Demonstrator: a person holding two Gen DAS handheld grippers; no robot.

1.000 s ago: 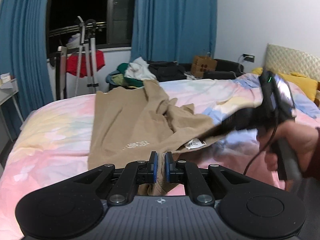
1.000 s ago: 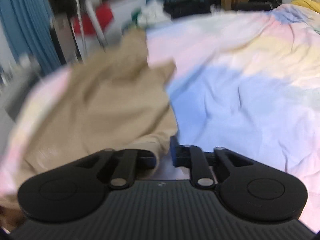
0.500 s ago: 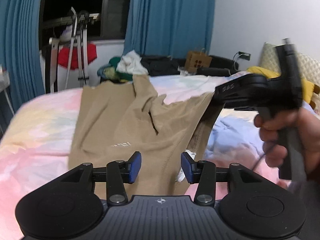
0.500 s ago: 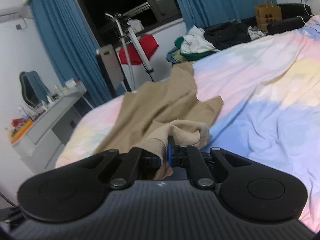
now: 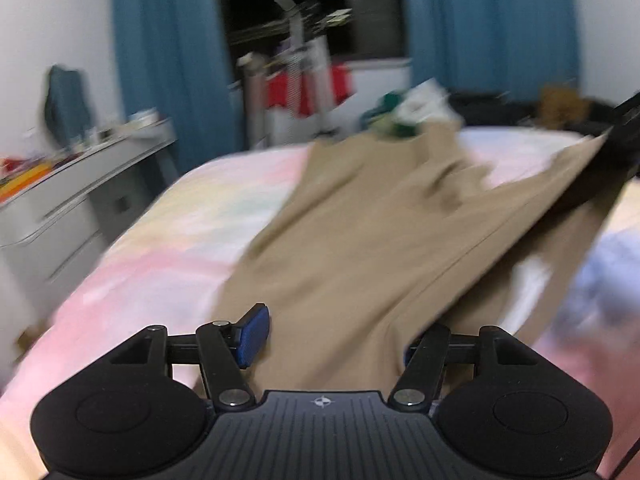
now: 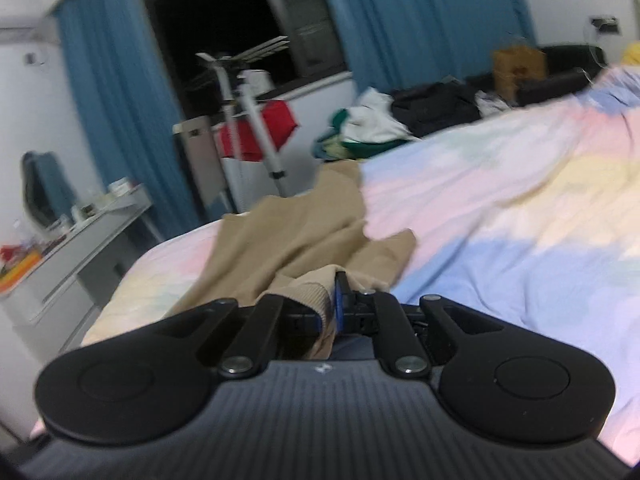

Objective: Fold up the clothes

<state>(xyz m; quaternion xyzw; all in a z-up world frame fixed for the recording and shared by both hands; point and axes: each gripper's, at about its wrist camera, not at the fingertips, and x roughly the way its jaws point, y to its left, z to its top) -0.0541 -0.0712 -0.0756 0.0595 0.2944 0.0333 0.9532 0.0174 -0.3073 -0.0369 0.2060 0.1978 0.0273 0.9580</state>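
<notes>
A tan garment point(image 5: 372, 232) lies spread on the pastel bed cover point(image 5: 192, 216). My left gripper point(image 5: 332, 340) is open wide, and a fold of the tan cloth lies between its fingers, loose. My right gripper point(image 6: 332, 304) is shut on a ribbed edge of the tan garment point(image 6: 296, 240) and holds it lifted off the bed cover point(image 6: 520, 216). In the left wrist view the right gripper point(image 5: 616, 160) shows at the right edge with the cloth stretched up to it.
A grey desk point(image 5: 80, 184) with small items stands left of the bed. A drying rack point(image 6: 244, 120) with a red cloth stands by the dark window. A pile of clothes point(image 6: 368, 128) and a black bag lie beyond the bed's far end.
My left gripper let go of the tan cloth, opened wide and swung left. My right gripper kept its hold and lifted its edge up and to the right.
</notes>
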